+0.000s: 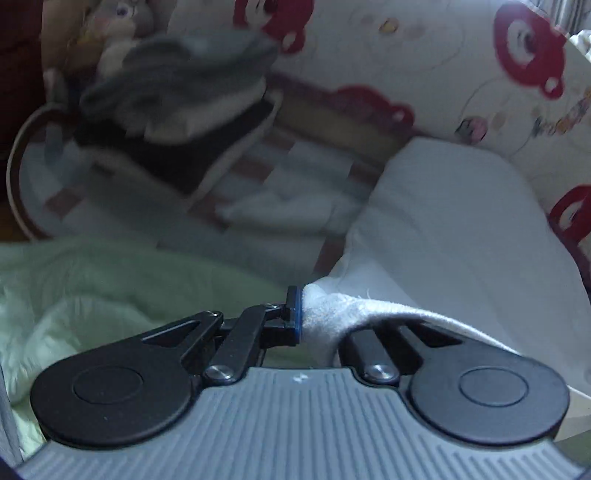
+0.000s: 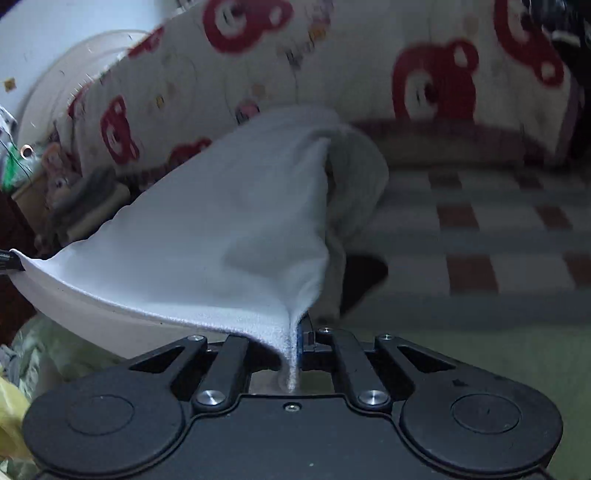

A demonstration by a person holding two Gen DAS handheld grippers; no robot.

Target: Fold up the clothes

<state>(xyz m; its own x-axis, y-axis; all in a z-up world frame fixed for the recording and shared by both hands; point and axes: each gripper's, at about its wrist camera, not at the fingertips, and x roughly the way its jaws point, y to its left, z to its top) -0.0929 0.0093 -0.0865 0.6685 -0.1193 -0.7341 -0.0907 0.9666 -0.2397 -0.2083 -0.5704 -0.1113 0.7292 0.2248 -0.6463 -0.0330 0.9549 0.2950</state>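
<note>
Both grippers hold one white garment (image 2: 229,236) between them, lifted off the checked bedsheet (image 2: 480,236).

Left gripper (image 1: 301,314): fingers pressed together on a bunched corner of the white cloth. The blue-edged pad of one finger (image 1: 293,314) shows; the other finger is hidden under the fabric, which drapes over that side of the linkage. From the pinch the cloth runs up and away toward the red-bear patterned quilt (image 1: 443,55).

Right gripper (image 2: 295,343): closed tight on a thin pleat of the same garment, the fabric squeezed into a narrow ridge between the pads. From there the cloth fans out as a taut sheet toward the far corner at the frame edge, where a dark tip of the other gripper meets it. The far end of the garment hangs in a loose fold, just above the bedsheet and in front of the quilt; whether it touches the sheet cannot be told, owing to blur.

Surroundings relative to the garment:
- A pale green blanket (image 1: 92,280) lies below and beside it, nearest the grippers.
- A stack of folded clothes (image 1: 177,92), grey over white over black, sits well beyond it on the bedsheet, in the left wrist view.
- A soft toy (image 1: 122,22) sits behind that stack.
- The quilt is rumpled up behind the garment in both views.

Both views are motion-blurred; fine detail of the garment's shape is not readable.
</note>
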